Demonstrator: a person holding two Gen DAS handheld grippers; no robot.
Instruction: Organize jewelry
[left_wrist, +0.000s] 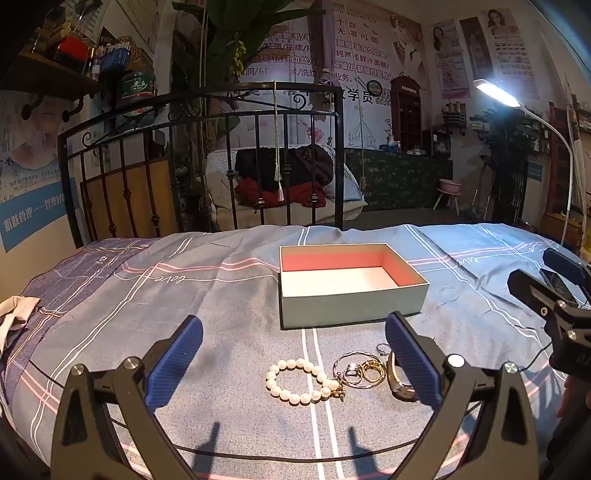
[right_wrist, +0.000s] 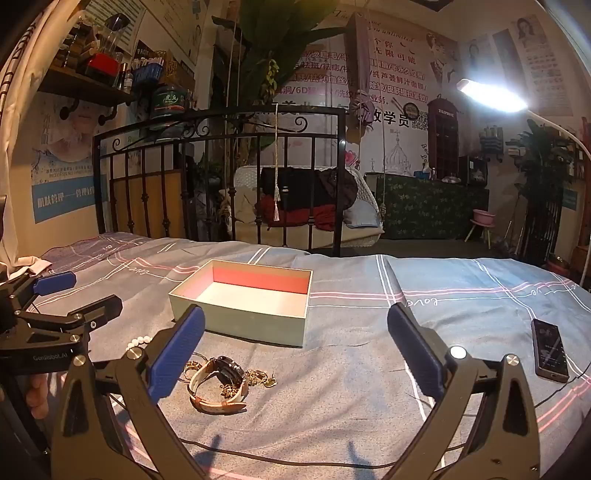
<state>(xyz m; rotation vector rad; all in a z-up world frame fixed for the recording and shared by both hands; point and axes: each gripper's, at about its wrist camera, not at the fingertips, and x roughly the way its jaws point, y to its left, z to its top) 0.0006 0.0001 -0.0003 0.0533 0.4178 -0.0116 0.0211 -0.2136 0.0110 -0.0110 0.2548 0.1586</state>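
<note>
An open pale green box (left_wrist: 351, 306) with a pink and white inside sits on the bed; it also shows in the right wrist view (right_wrist: 243, 314). In front of it lie a pearl bracelet (left_wrist: 301, 382), gold and silver rings and bangles (left_wrist: 360, 369) and a watch (left_wrist: 397, 380). In the right wrist view the watch (right_wrist: 218, 384) and a gold chain (right_wrist: 260, 376) lie left of centre. My left gripper (left_wrist: 293, 354) is open above the jewelry. My right gripper (right_wrist: 295, 350) is open and empty, to the right of the jewelry.
The bed is covered by a blue-grey plaid sheet (right_wrist: 369, 369). A black phone (right_wrist: 549, 349) with a cable lies at the right. A black iron bed frame (left_wrist: 207, 155) stands behind. A lamp (right_wrist: 491, 96) shines from the right.
</note>
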